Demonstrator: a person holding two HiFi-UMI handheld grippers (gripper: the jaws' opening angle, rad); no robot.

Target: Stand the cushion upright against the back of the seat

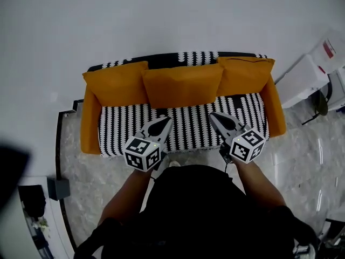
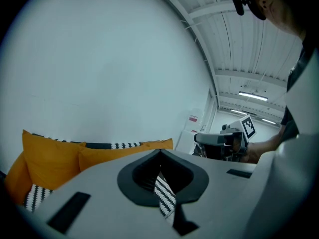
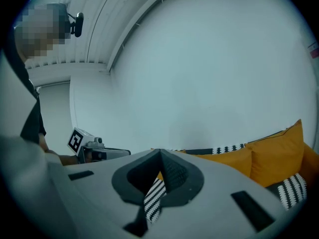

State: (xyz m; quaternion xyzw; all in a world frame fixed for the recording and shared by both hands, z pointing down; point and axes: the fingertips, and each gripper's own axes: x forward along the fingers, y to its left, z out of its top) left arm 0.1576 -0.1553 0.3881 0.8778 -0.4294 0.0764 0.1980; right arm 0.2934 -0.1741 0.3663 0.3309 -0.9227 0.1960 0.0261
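Both my left gripper (image 1: pixel 165 121) and right gripper (image 1: pixel 214 116) hang shut and empty over the front of the sofa (image 1: pixel 90 124), its back mostly hidden by the middle cushion (image 1: pixel 183 85) and two side cushions (image 1: pixel 116 82) standing upright against it, marble floor (image 1: pixel 91 182) before the sofa, white wall (image 1: pixel 161 20) behind it.

Matt cloth cushion (image 1: pixel 183 85), fabric seat (image 1: pixel 188 127) (glossy stone floor (image 1: pixel 302 163)).
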